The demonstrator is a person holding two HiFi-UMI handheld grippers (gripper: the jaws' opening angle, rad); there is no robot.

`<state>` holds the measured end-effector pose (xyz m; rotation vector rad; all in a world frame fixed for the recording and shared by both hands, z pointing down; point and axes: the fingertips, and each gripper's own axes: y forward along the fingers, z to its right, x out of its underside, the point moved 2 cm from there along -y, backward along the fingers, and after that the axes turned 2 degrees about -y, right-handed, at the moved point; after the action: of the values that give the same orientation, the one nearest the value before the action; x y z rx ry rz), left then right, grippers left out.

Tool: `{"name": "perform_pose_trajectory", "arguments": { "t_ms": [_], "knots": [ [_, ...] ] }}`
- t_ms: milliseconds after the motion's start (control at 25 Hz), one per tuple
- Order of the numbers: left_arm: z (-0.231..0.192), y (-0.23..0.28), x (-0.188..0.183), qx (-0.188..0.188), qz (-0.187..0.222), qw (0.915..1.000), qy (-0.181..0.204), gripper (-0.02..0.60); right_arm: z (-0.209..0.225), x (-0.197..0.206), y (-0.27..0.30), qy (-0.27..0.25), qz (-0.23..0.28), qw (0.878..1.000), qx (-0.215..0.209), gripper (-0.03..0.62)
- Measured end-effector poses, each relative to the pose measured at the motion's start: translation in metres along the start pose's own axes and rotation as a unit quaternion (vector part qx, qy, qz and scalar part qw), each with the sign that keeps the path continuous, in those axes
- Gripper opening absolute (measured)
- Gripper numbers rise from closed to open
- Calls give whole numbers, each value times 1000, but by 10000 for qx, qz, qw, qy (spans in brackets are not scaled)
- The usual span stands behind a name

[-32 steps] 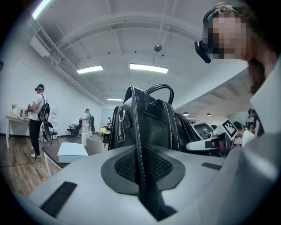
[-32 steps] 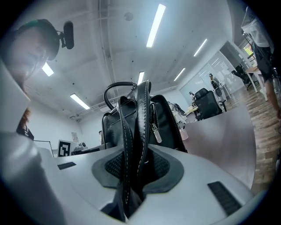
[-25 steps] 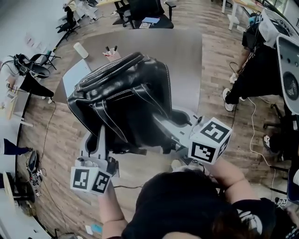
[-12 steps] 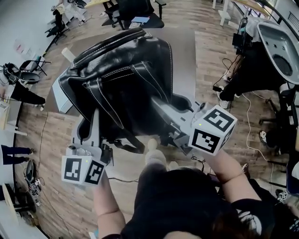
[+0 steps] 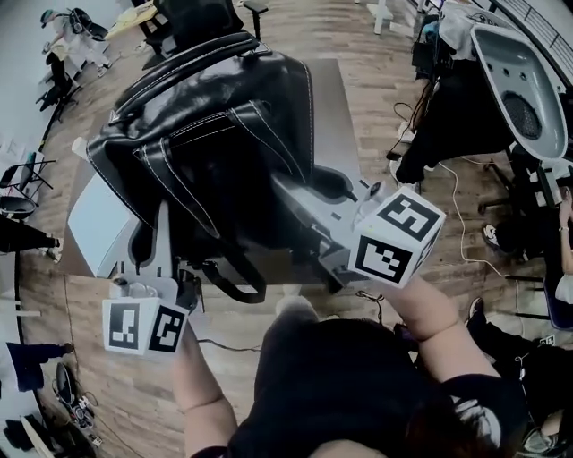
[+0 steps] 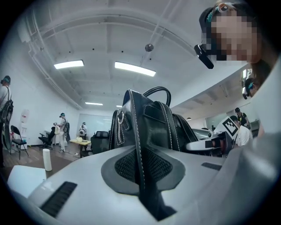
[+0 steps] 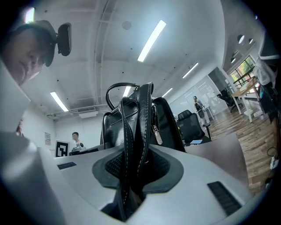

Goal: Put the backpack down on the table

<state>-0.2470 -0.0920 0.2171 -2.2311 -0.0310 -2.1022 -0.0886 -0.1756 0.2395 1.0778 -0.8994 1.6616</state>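
A black leather backpack (image 5: 215, 134) with white stitching hangs in the air over the grey table (image 5: 338, 116), held up between both grippers. My left gripper (image 5: 166, 234) is shut on one shoulder strap (image 6: 139, 145), which runs straight down between its pads. My right gripper (image 5: 300, 207) is shut on the other strap (image 7: 137, 145), doubled over between its jaws. In the left gripper view the backpack (image 6: 151, 125) stands upright just ahead, with its top handle (image 6: 157, 91) arched above. The right gripper view shows the backpack (image 7: 164, 125) and a zip pull (image 7: 156, 135).
A white flat item (image 5: 94, 222) lies on the table's left part, partly under the bag. A white cylinder (image 6: 47, 159) stands on the table. Office chairs (image 5: 192, 18) are beyond the far edge. A person (image 5: 452, 116) and a white tub (image 5: 524, 85) are at the right.
Both grippers and the backpack have moved forward over the table and slightly up. The bag now covers more of the tabletop, and both grips are unchanged.
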Motion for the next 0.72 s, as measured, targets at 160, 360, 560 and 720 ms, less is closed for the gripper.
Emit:
{"name": "perform_pose_trajectory", "arguments": {
  "t_ms": [160,360,560,720],
  "knots": [
    [-22,32,10,229,-42,9997,-79,55,22,4,20,-45,58,9995,296,104],
    [-47,65,25,433,-33,9990,-94,55,48,13,46,-137,136,9981,587,104],
    [-73,113,38,664,-107,9973,-288,55,84,11,75,-240,121,9951,956,104],
    [-86,154,47,804,-191,9957,-416,55,116,7,91,-299,46,9913,1281,103]
  ]
}}
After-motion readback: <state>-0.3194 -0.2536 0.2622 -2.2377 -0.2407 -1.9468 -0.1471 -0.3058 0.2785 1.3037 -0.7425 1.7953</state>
